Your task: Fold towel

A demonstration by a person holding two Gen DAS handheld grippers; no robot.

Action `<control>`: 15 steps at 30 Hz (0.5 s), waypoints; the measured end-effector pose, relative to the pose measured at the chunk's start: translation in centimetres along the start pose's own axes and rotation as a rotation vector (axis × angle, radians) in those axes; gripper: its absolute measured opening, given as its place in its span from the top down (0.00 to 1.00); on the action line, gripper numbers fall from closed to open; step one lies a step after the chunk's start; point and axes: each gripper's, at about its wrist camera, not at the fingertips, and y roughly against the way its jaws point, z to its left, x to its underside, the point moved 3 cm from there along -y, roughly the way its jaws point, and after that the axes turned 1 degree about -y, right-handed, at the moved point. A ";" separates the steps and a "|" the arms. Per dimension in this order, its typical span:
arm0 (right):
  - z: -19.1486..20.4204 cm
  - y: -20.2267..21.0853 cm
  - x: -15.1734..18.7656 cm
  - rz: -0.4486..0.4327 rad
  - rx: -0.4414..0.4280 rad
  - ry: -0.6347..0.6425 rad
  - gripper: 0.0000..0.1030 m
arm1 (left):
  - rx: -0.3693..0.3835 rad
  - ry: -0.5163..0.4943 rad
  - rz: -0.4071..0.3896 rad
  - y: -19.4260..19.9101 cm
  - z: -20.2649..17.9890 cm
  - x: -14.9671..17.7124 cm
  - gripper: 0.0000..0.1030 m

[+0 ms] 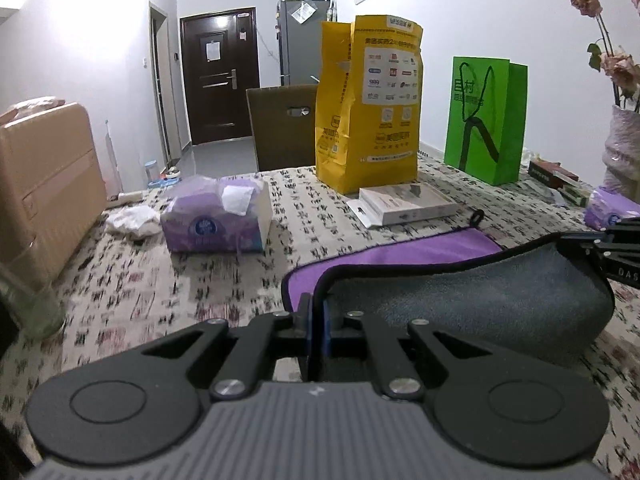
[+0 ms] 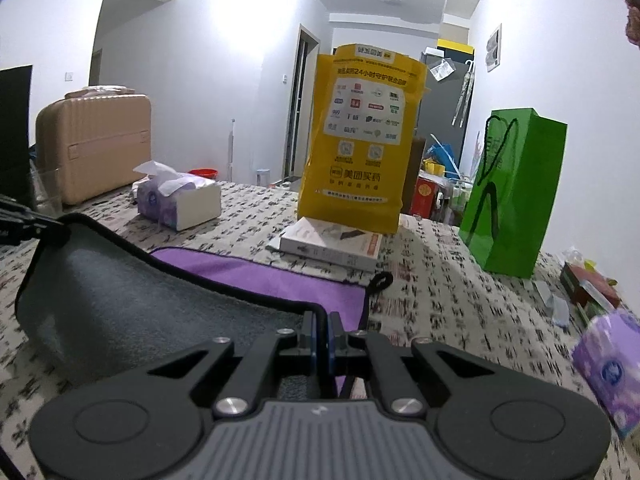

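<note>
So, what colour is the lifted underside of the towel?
Grey, with black edging; the towel shows it best in the left wrist view.

Towel lies on table, near edge lifted & curled over flat part, held at both corners: left gripper w/ jaws pinched on one corner, right gripper on the other. Behind towel: flat box, paper bag standing just behind it. Shopping bag to the right, tissue pack to the left, suitcase beyond table's left edge.
</note>
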 end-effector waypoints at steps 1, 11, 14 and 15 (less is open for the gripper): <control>-0.2 -0.4 -0.4 -0.002 -0.005 0.000 0.95 | -0.002 -0.007 -0.001 -0.6 0.1 -0.4 0.94; -3.3 -6.7 -3.1 0.025 -0.065 -0.083 0.96 | -0.002 -0.018 0.071 -7.8 1.5 -2.9 0.94; -3.9 -9.1 -3.3 0.063 -0.073 -0.117 0.96 | 0.003 -0.014 0.099 -9.9 1.9 -3.6 0.94; -4.1 -9.8 -3.3 0.072 -0.072 -0.118 0.96 | 0.002 -0.009 0.108 -10.6 2.1 -3.7 0.94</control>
